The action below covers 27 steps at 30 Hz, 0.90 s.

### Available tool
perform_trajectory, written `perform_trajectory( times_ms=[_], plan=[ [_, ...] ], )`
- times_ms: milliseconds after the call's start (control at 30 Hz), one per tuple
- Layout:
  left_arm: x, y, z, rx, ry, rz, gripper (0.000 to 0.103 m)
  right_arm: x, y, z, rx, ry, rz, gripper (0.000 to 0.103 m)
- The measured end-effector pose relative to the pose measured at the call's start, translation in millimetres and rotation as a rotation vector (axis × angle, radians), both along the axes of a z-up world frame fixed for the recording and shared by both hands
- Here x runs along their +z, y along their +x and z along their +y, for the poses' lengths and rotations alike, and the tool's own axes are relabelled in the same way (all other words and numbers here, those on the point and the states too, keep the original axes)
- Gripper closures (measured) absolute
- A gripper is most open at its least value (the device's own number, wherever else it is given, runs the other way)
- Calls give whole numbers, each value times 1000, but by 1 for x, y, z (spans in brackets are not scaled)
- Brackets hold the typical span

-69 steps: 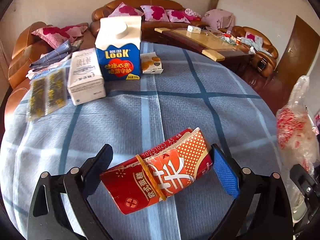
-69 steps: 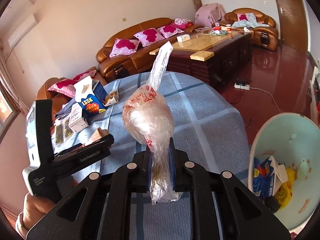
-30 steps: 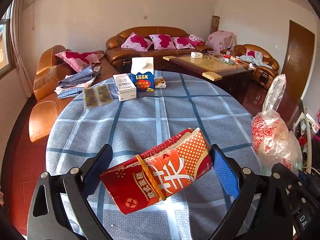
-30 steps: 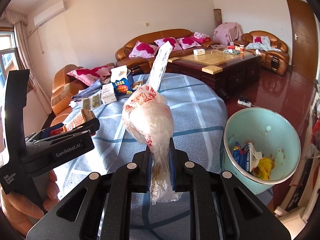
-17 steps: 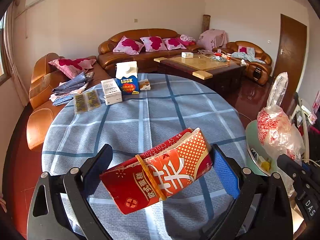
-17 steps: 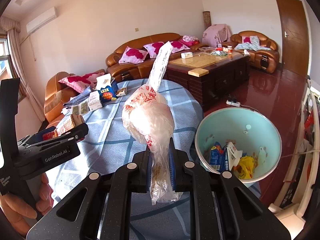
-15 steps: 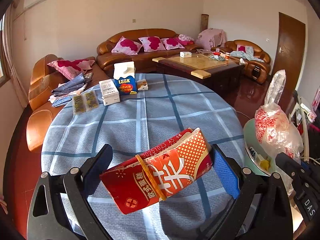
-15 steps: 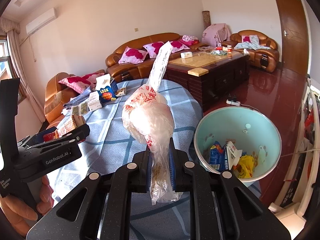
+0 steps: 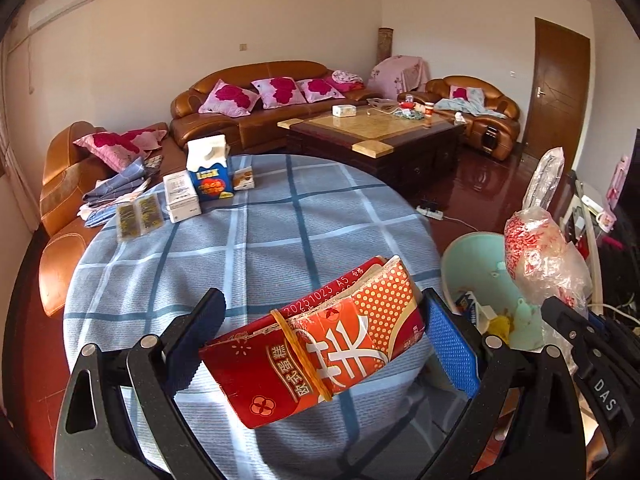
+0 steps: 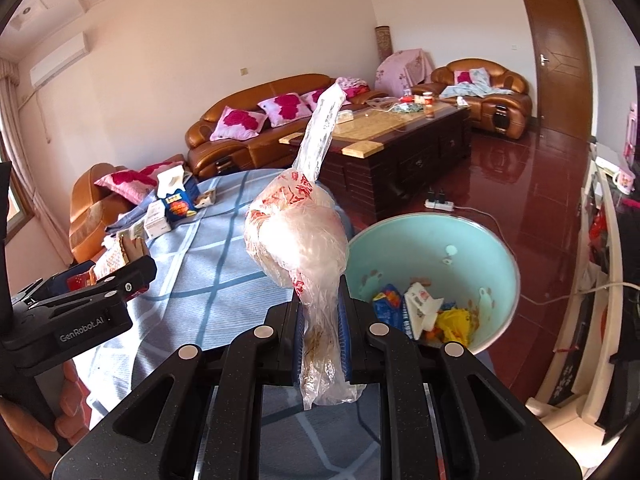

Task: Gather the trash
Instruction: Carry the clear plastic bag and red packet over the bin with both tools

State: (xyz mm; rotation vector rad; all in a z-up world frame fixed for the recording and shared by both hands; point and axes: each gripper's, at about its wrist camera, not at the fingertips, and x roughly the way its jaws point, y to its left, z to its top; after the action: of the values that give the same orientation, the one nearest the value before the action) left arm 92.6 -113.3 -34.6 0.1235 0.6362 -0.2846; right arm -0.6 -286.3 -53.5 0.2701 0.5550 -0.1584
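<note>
- The left gripper (image 9: 320,344) pinches a flattened red carton (image 9: 316,340) between its two pads: one dark and ridged, one blue (image 9: 452,348) and dimpled. The carton is glossy card with white characters and an orange dotted panel. One yellow rubber band (image 9: 300,354) circles it. It is held above the near edge of the table.
- The right gripper (image 10: 322,320) is pressed tight on the neck of a crinkled clear plastic bag (image 10: 298,236) with red print. The bag bulges into a rounded lump above the fingers; one long twisted tail stands up, and a loose end hangs below. It is held in the air just beside the bin.
- One round, pale turquoise trash bin (image 10: 496,248) stands on the floor beside the table. It holds crumpled wrappers in blue, white and yellow; they are too jumbled to count, and the gripper hides its near rim.
- The round table (image 9: 256,240) wears a woven blue-and-white checked cloth.
- At its far edge stand three cartons: a blue-and-white milk carton (image 9: 210,168), a white box (image 9: 181,196) and a small box (image 9: 243,178), plus two flat clear sachets (image 9: 139,214). Their print is too small to read.
- Behind are shiny brown leather sofas (image 9: 260,108) with pink floral cushions, and one dark wooden coffee table (image 9: 376,136).
- The left view is cut off by a dark lens rim.
</note>
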Motion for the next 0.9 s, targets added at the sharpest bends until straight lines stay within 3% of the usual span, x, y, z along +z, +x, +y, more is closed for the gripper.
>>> perform_trajectory(
  times_ms=[900],
  plan=[
    [1,1,-126,-190,6,1,8,-12,-16,-86,-247,34,-11,88]
  ],
)
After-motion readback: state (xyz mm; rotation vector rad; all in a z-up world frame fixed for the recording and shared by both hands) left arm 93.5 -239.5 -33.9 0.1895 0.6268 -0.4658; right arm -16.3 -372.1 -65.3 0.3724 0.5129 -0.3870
